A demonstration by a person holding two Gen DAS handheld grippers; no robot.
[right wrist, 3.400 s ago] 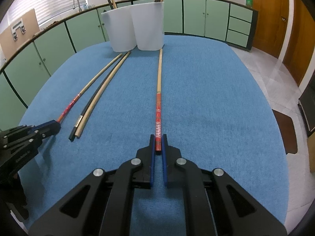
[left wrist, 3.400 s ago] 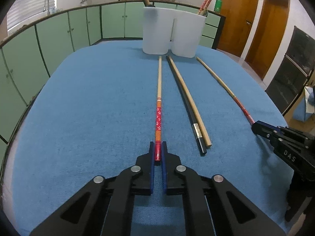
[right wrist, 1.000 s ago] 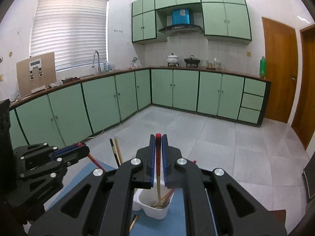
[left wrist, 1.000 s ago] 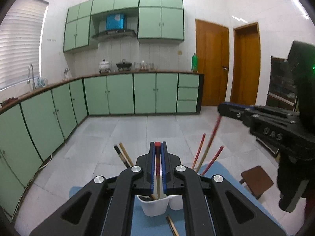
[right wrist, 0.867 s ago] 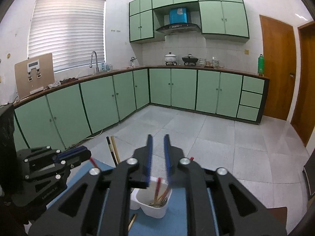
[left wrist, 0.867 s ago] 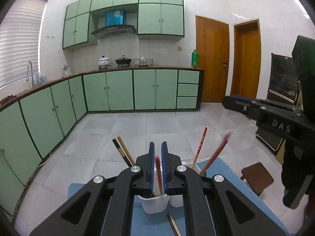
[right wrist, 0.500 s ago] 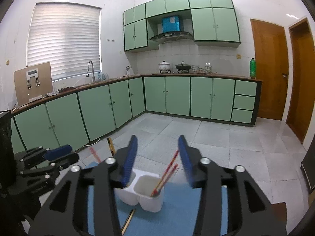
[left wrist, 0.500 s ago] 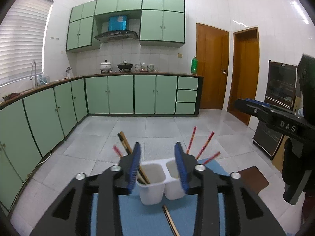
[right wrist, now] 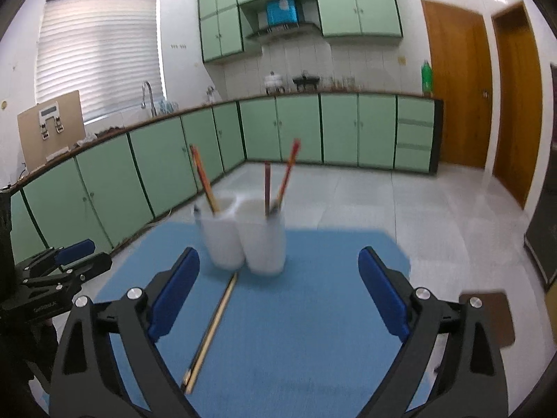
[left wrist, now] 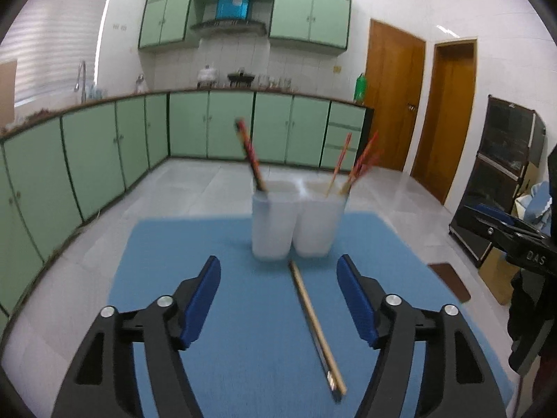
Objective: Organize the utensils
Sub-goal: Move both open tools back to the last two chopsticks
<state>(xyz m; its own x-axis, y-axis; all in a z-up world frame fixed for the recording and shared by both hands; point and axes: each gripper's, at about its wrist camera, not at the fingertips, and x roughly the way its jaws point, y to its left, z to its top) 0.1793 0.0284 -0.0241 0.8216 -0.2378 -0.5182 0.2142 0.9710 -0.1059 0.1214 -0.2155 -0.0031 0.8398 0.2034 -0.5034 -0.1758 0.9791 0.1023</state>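
Jaws wide apart, empty: left gripper (left wrist: 278,299) & right gripper (right wrist: 278,299)

You're in a home kitchen. Green base cabinets (right wrist: 285,129) line the walls from nine to one o'clock under a wooden worktop, with wall cupboards (left wrist: 306,10) above. A range hood (right wrist: 283,28) hangs at twelve over pots (left wrist: 240,76); a sink tap (right wrist: 148,94) stands at ten beneath window blinds (right wrist: 101,48).
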